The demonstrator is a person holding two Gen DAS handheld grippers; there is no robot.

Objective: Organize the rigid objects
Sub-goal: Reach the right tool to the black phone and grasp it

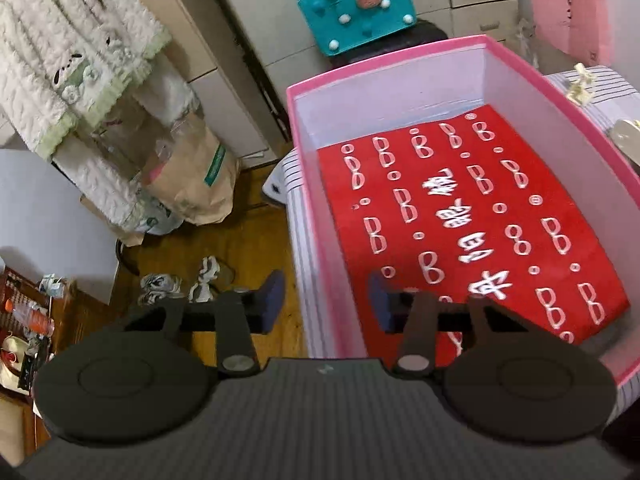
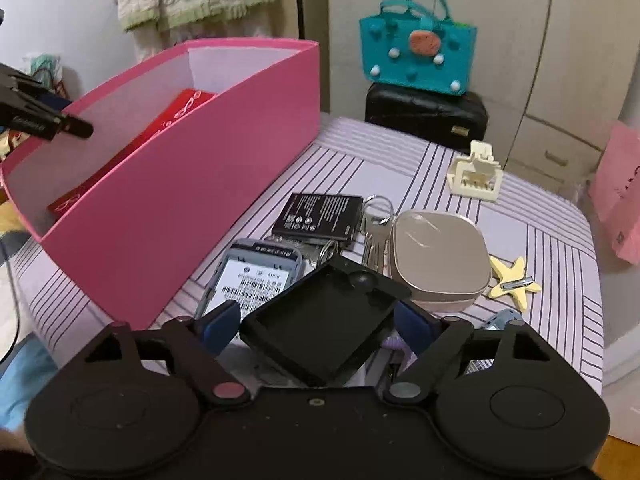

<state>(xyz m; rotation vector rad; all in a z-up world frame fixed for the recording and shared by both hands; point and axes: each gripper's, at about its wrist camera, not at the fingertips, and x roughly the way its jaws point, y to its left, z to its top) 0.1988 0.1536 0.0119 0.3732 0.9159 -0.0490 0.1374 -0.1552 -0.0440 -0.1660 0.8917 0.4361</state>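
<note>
Left gripper (image 1: 328, 300) at a narrow gap, pads bare, straddling the near side wall of the open pink cardboard box (image 1: 400, 46) without pressing it: one finger outside, one inside. On the box floor, a flat red sheet printed with white characters (image 1: 460, 220).

Right gripper (image 2: 320, 320) spread wide, pads set against opposite corners of a black square shallow case (image 2: 324, 320), tilted above the clutter. Just beyond it on the lilac striped bench (image 2: 540, 248), beside the box: a grey phone with barcode label (image 2: 256, 280), a black flat battery (image 2: 318, 218), a gold rounded-square case (image 2: 438, 256), a yellow star-shaped clip (image 2: 514, 280), and, farther back, a cream plastic hair claw (image 2: 476, 178).
</note>
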